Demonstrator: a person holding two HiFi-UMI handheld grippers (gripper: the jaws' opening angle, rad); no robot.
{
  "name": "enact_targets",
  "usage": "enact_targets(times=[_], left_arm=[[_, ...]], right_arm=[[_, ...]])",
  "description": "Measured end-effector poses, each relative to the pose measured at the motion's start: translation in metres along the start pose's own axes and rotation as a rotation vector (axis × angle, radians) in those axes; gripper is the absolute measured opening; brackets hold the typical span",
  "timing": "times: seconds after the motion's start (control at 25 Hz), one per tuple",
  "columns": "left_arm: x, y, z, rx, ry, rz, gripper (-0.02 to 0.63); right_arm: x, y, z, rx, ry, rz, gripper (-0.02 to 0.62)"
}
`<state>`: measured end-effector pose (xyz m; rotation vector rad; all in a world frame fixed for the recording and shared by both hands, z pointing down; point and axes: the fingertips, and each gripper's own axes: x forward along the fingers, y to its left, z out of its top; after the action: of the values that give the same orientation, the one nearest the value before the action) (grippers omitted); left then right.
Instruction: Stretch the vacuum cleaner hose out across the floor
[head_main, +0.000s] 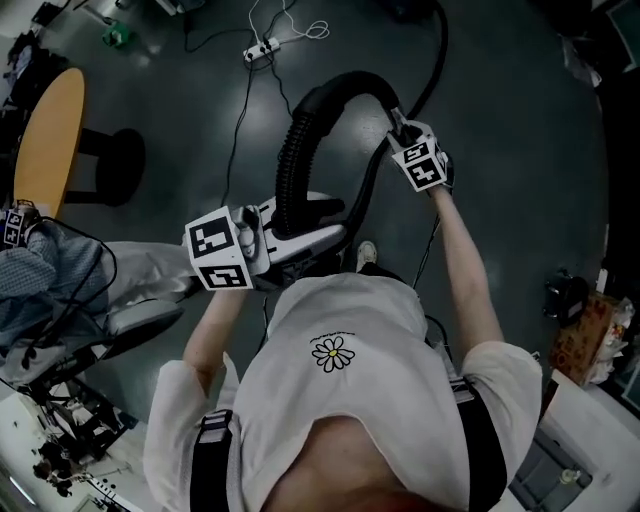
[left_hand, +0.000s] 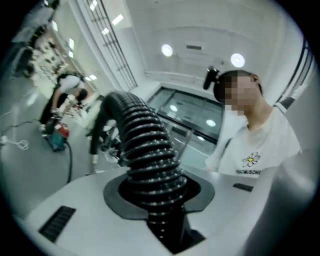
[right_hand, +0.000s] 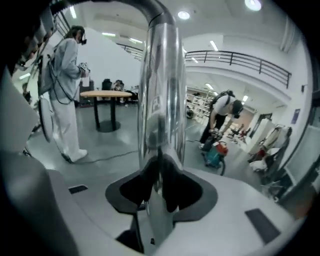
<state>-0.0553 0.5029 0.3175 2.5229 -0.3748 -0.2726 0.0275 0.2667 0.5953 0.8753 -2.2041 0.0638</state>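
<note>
The black ribbed vacuum hose (head_main: 300, 140) arches up from near my left gripper (head_main: 262, 232) and over to my right gripper (head_main: 402, 138). The left gripper is shut on the hose (left_hand: 147, 155), whose ribs rise straight out from between its jaws. In the right gripper view a shiny metal tube (right_hand: 161, 95) stands clamped between the jaws of the right gripper (right_hand: 157, 200). That tube (head_main: 368, 190) runs down from the hose's end towards the floor. The vacuum's body is hidden under my arms.
A black cable (head_main: 437, 60) runs away over the dark floor to the far side. A white power strip (head_main: 262, 48) lies far ahead. A round wooden table (head_main: 45, 135) stands at left, and a person in grey (right_hand: 62, 95) stands near it. Another person (right_hand: 220, 115) bends over a teal vacuum (right_hand: 215, 155).
</note>
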Motion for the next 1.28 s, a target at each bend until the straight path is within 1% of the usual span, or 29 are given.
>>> enact_targets(times=[0.04,0.08,0.12,0.2,0.28,0.32,0.36,0.4,0.48,0.52,0.56,0.64,0.68,0.76,0.88,0.96,1.0,1.12,1.2,1.28], left_arm=[[-0.008,0.015,0.001,-0.030,-0.043,0.084,0.110],[-0.014,0.026,-0.001,-0.044,-0.058,0.151,0.110],[-0.018,0.032,-0.005,-0.040,-0.044,0.196,0.110],[-0.018,0.035,-0.013,0.017,0.014,0.240,0.112],[-0.015,0.034,-0.017,0.101,0.066,0.261,0.126],[-0.014,0.033,-0.018,0.128,0.090,0.265,0.154],[-0.013,0.031,-0.019,0.135,0.109,0.262,0.181],[-0.013,0.028,-0.017,0.123,0.113,0.250,0.195],[-0.020,0.021,-0.003,0.075,0.065,0.224,0.195],[-0.025,0.018,0.009,0.068,0.039,0.222,0.196],[-0.029,0.018,0.020,0.082,0.028,0.225,0.195],[-0.022,0.018,0.042,0.149,0.035,0.214,0.196],[-0.012,0.018,0.055,0.182,0.036,0.187,0.196],[0.021,0.012,0.078,0.232,0.030,0.090,0.199],[0.082,-0.005,0.100,0.272,0.060,-0.077,0.247],[0.113,-0.015,0.106,0.284,0.115,-0.157,0.284],[0.122,-0.020,0.110,0.285,0.138,-0.186,0.288],[0.136,-0.034,0.111,0.253,0.185,-0.263,0.303],[0.136,-0.038,0.113,0.226,0.183,-0.292,0.307],[0.132,-0.033,0.120,0.205,0.164,-0.300,0.307]], right_arm=[[-0.013,-0.024,-0.006,-0.020,0.013,-0.067,0.156],[-0.028,-0.047,-0.010,-0.054,0.027,-0.128,0.156],[-0.044,-0.068,-0.012,-0.099,0.038,-0.183,0.156],[-0.081,-0.107,-0.006,-0.176,0.034,-0.290,0.156],[-0.122,-0.147,0.006,-0.199,-0.005,-0.424,0.158],[-0.144,-0.167,0.012,-0.200,-0.029,-0.499,0.158],[-0.165,-0.186,0.017,-0.205,-0.048,-0.568,0.158],[-0.186,-0.201,0.021,-0.218,-0.059,-0.626,0.158],[-0.225,-0.223,0.031,-0.271,-0.060,-0.724,0.158],[-0.242,-0.230,0.037,-0.318,-0.057,-0.772,0.158],[-0.259,-0.234,0.046,-0.381,-0.057,-0.818,0.158],[-0.284,-0.230,0.074,-0.542,-0.075,-0.892,0.158],[-0.292,-0.222,0.093,-0.632,-0.096,-0.918,0.158],[-0.302,-0.198,0.138,-0.797,-0.160,-0.944,0.158],[-0.308,-0.160,0.196,-0.969,-0.256,-0.930,0.158],[-0.311,-0.142,0.219,-1.046,-0.305,-0.908,0.158],[-0.313,-0.133,0.228,-1.079,-0.330,-0.893,0.158],[-0.318,-0.105,0.246,-1.170,-0.396,-0.847,0.158],[-0.318,-0.096,0.261,-1.212,-0.421,-0.843,0.158],[-0.314,-0.092,0.277,-1.244,-0.438,-0.855,0.158]])
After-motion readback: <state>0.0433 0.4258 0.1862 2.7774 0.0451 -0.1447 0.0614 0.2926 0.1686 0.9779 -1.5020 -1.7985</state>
